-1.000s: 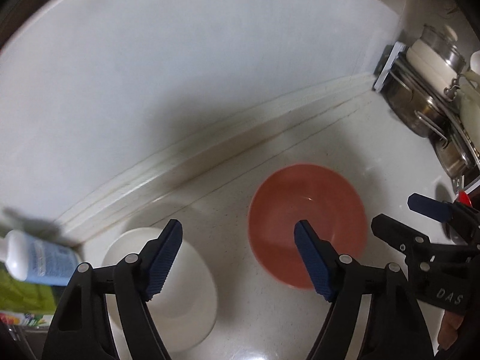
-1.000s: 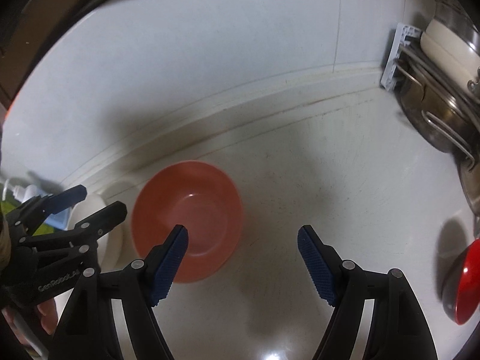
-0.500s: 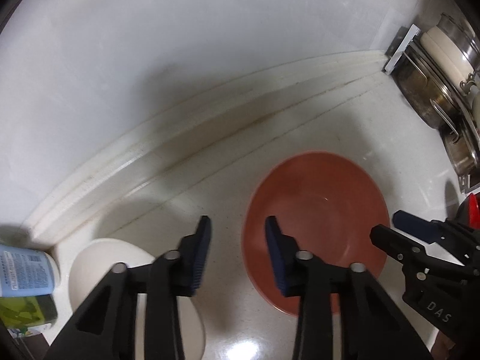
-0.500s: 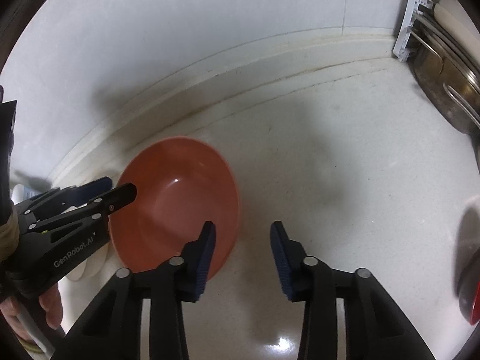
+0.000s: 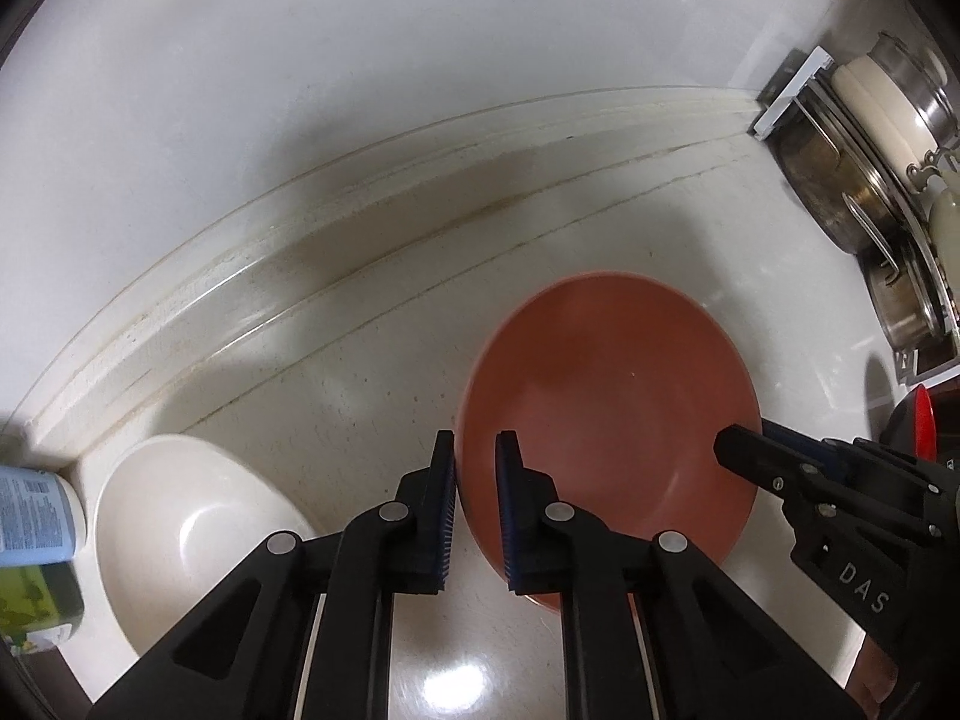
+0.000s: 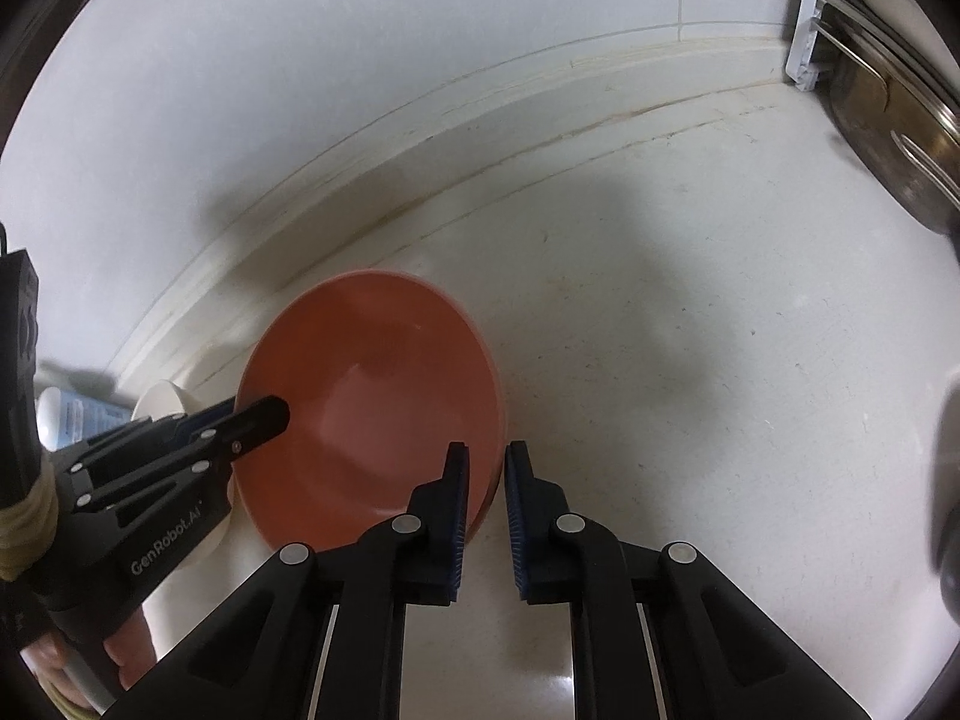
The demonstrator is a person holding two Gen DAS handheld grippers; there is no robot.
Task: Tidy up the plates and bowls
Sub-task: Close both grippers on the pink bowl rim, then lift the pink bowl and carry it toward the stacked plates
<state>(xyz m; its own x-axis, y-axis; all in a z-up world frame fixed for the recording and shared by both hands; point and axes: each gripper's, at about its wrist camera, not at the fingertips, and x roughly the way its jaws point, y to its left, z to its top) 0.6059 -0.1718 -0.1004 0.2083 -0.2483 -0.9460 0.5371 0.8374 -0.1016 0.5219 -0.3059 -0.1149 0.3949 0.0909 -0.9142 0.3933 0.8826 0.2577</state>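
An orange bowl [image 5: 612, 396] [image 6: 372, 396] sits on the pale counter near the wall. My left gripper [image 5: 477, 450] is shut on its left rim, one blue pad inside the bowl and one outside. My right gripper [image 6: 485, 462] is shut on the opposite, right rim in the same way. Each gripper shows in the other's view: the right gripper [image 5: 744, 444] at the bowl's right edge, the left gripper [image 6: 258, 414] at its left edge. A white bowl [image 5: 180, 516] [image 6: 162, 402] rests upright on the counter just left of the orange one.
Steel pots and lids [image 5: 852, 180] [image 6: 888, 120] stand in a rack at the right against the wall. A blue-labelled bottle [image 5: 36, 516] and a green container [image 5: 36, 606] sit at the far left. A red dish [image 5: 921, 426] lies at the right edge.
Both grippers moved down toward the orange bowl and closed from wide open onto its opposite rims. The bowl now looks larger and nearer in both views.
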